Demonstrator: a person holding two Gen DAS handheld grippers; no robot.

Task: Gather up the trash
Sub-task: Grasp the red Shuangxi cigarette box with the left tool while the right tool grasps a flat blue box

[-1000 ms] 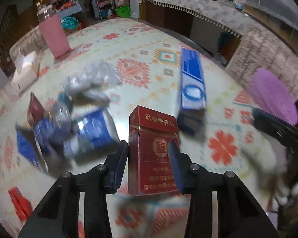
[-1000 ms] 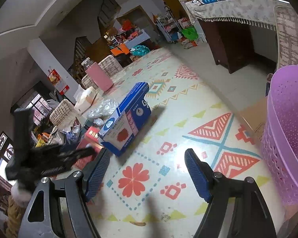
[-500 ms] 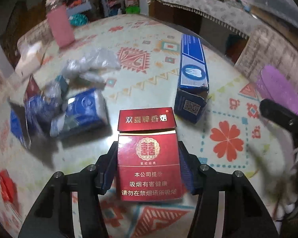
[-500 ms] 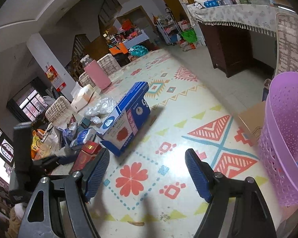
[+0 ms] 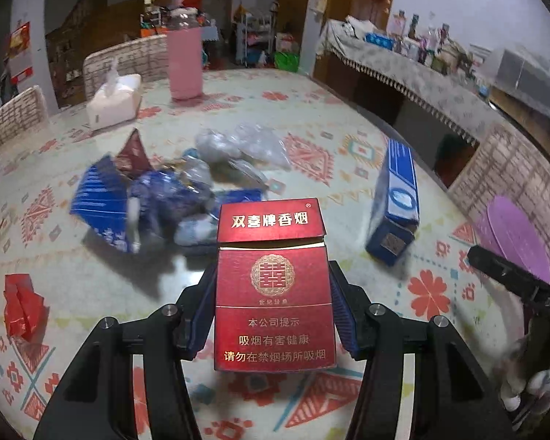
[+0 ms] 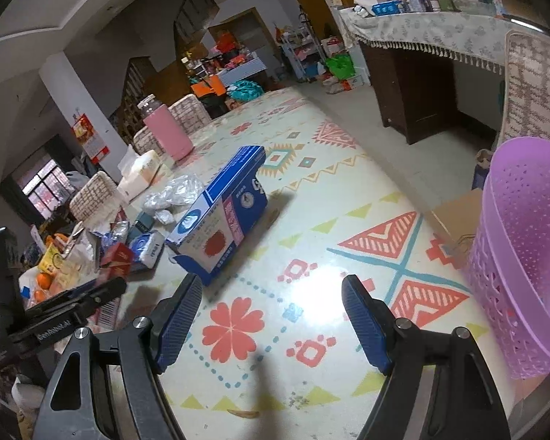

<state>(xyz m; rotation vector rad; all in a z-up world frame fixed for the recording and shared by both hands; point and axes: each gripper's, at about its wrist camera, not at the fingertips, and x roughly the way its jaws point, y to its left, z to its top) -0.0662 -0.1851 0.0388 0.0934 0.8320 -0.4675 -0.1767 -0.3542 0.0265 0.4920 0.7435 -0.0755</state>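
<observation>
Right wrist: bare tablecloth (image 6: 311, 293) beside basket (image 6: 524, 256).

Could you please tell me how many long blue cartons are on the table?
1. The long blue carton lies on the table, right of the red pack, near the purple basket. The heap's blue items look like wrappers; another could be hidden there.

On the worktop (image 5: 311, 117), the wrapper pile (image 5: 154, 198) lies left of the cigarette pack (image 5: 273, 293), the toothpaste box (image 5: 398, 198) right, the basket (image 6: 524, 249) beyond the edge.
</observation>
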